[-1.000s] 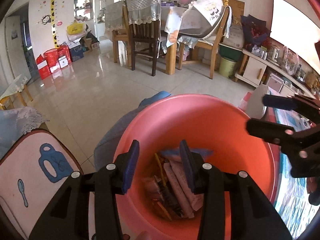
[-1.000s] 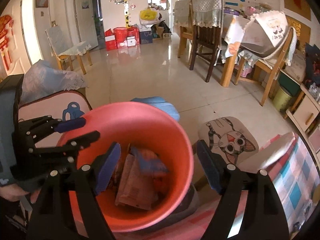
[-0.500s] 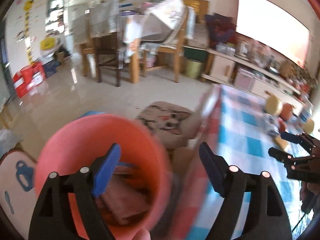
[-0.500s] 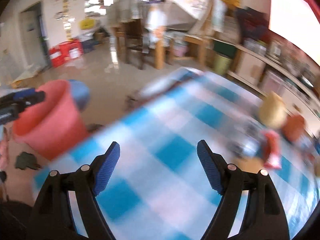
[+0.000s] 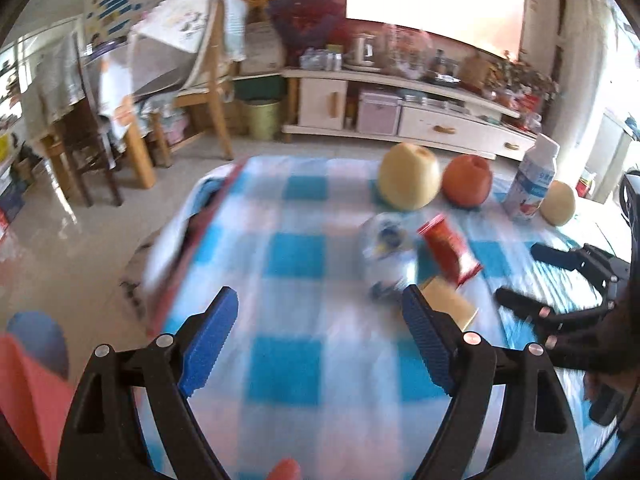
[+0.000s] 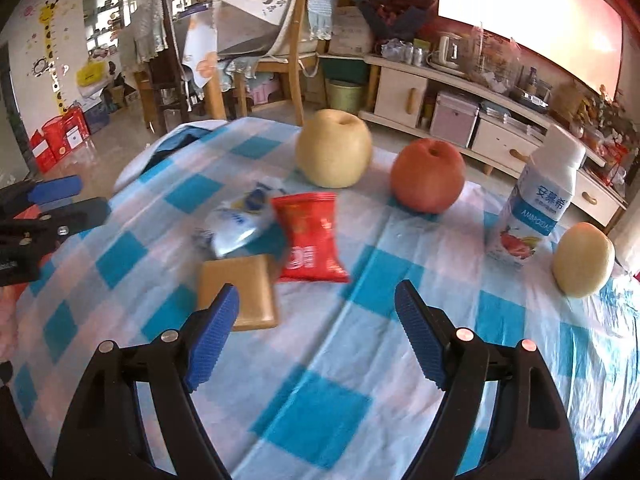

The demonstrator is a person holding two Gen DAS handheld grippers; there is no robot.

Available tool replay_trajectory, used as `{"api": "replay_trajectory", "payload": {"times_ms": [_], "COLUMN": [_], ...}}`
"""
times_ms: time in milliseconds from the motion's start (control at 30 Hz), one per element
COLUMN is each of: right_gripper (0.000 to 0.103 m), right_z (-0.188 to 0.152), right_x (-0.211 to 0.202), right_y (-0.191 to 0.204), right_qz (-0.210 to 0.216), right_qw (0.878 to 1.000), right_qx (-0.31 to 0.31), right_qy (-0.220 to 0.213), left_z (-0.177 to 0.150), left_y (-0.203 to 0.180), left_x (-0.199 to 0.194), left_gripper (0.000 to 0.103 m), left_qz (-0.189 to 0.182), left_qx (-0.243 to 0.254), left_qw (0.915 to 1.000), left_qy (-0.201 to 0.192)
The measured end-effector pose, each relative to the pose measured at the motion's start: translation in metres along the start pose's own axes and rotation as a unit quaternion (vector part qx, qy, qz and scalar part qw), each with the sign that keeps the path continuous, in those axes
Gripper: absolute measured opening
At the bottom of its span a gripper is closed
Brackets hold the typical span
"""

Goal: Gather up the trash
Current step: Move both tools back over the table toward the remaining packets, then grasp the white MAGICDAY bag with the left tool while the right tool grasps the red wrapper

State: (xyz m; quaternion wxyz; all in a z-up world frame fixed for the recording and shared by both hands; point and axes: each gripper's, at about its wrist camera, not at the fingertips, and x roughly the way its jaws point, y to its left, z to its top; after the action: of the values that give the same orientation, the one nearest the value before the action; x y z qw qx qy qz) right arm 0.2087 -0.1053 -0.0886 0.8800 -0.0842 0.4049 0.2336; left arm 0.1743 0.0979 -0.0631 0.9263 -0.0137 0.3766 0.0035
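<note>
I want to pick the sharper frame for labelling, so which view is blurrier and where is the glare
Left wrist view: motion blur smears the blue-and-white checked tablecloth and red snack packet. Right wrist view: sharper, the white yogurt bottle label is crisp, only the wrappers are slightly soft. Both views: the bright screen is blown out, with fisheye bending at the edges.

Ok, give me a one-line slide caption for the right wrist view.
Open right gripper hovers over checked tablecloth, facing red wrapper, white-blue wrapper and tan packet.

Bare tablecloth before wrappers; fruit behind.
</note>
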Motion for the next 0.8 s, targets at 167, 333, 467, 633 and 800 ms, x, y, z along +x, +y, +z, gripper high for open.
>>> {"api": "replay_trajectory", "payload": {"times_ms": [167,333,467,633,800], "right_gripper": [0.081,0.081,0.081,0.081,0.080], "right_z": [0.006,0.016,0.028,0.031,0.033], "right_x": [0.020,0.037,0.050,0.069,0.080], "right_y": [-0.011,-0.015,-0.008,-0.004,-0.003], "right_qz": [0.014,0.037,0.047,0.047,0.057], "right_qw": [1.000,0.999,0.998,0.997,0.996], "right_qx": [0.004,-0.005,-0.034,-0.050,-0.048], "right_qy": [0.006,0.012,0.024,0.047,0.055], "left_z": [0.023,0.029,0.029,0.026,0.024], "left_y": [-0.028,-0.039,-0.043,-0.041,-0.037], "left_x": [0.041,0.068,0.083,0.097,0.101], "left_gripper": [0.083,0.083,0.083,0.083,0.083], "left_qz": [-0.016,-0.030,-0.039,-0.049,-0.052], "left_qx": [0.004,0.007,0.019,0.016,0.020], "left_qw": [0.9997,0.9990,0.9979,0.9964,0.9956], "left_qy": [0.017,0.033,0.047,0.067,0.076]}}
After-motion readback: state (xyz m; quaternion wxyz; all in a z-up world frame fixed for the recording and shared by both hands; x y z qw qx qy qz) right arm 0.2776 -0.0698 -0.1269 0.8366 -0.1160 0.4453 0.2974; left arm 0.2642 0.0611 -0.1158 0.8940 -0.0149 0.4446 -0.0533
